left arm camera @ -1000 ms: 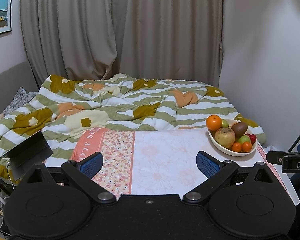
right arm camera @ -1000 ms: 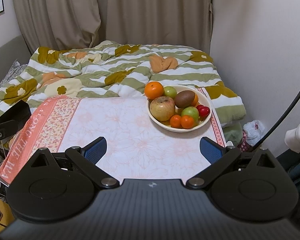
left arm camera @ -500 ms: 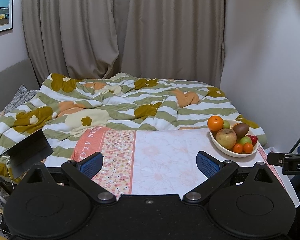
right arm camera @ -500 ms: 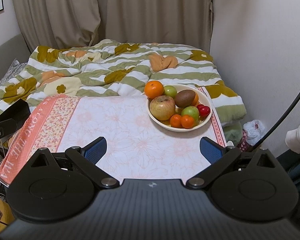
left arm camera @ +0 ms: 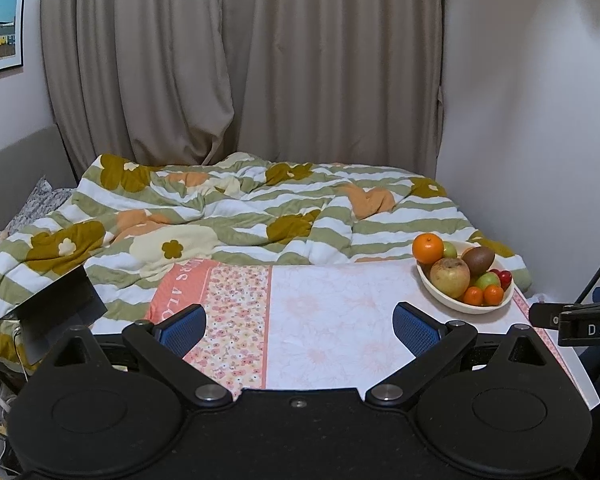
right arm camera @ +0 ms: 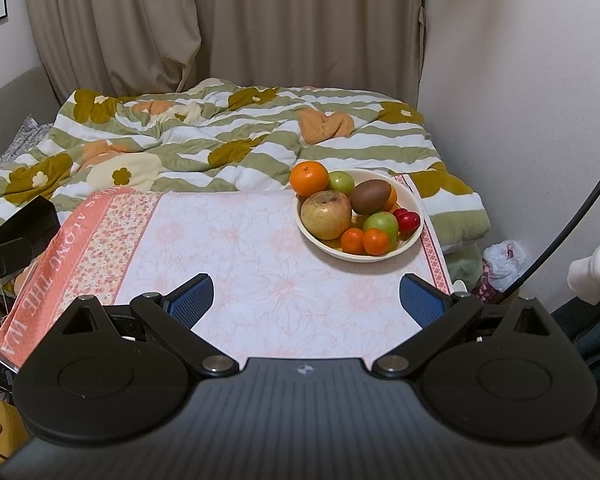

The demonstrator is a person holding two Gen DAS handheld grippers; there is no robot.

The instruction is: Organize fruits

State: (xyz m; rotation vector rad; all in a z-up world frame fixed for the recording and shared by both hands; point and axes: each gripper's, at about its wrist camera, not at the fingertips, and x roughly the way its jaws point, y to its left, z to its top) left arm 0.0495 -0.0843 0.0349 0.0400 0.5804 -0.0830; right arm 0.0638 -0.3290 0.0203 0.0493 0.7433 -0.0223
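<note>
My left gripper (left arm camera: 299, 326) is wide open, with its two blue fingers (left arm camera: 182, 325) far apart and nothing between them. My right gripper (right arm camera: 306, 300) is wide open too, blue fingers (right arm camera: 420, 300) spread, both pointing forward and holding nothing

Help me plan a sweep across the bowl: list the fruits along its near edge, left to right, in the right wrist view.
Big apple → small orange → second small orange → green apple → red cherries, all inside the bowl.
</note>
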